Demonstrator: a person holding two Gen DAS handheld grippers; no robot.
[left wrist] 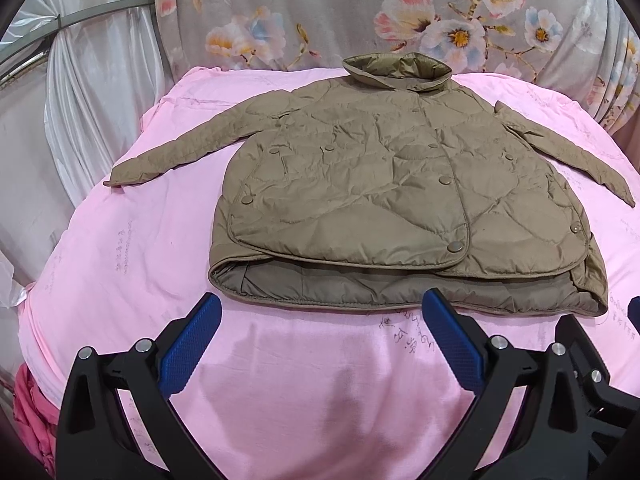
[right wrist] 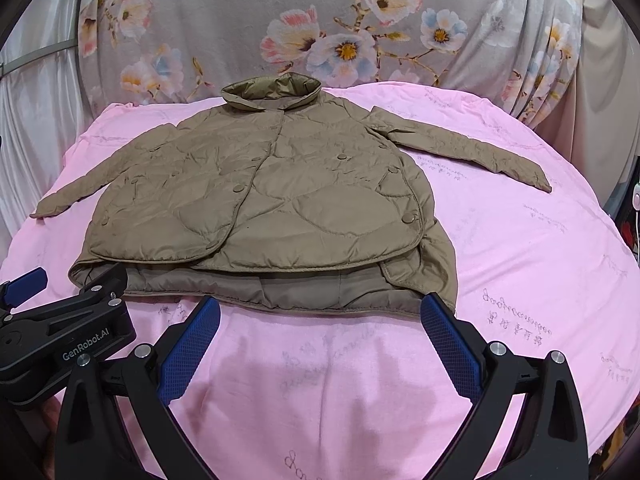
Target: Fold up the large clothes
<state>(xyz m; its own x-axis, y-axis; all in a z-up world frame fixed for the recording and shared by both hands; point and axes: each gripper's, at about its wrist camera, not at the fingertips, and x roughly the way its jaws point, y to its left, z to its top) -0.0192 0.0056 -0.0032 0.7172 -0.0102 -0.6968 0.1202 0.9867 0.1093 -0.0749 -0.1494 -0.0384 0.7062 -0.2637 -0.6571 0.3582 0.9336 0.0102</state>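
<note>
The olive-brown quilted snap-button jacket (left wrist: 400,184) is laid flat on the pink printed sheet (left wrist: 132,256), collar away. Its hem is met just ahead of the left gripper (left wrist: 320,316) and right gripper (right wrist: 320,316), both spread wide, neither nearer.

A pink sheet (left wrist: 120,248) covers the whole surface here, smooth in the middle, lightly creased at the edges, with faint lines of embroidered script scattered across it (right wrist: 516,308). Behind it hangs a grey floral fabric (left wrist: 340,12), printed with big pink, cream and blue blossoms on thin brown stems, its right side gathered into vertical folds (right wrist: 548,60). Over on the left, a sheer white curtain (left wrist: 72,92) falls in soft pleats, and a thin metal rail (left wrist: 92,12) crosses in front of it. Down at the lower left edge, a bundle of deeper pink cloth (left wrist: 30,412) peeks out. The light is even and soft.
</note>
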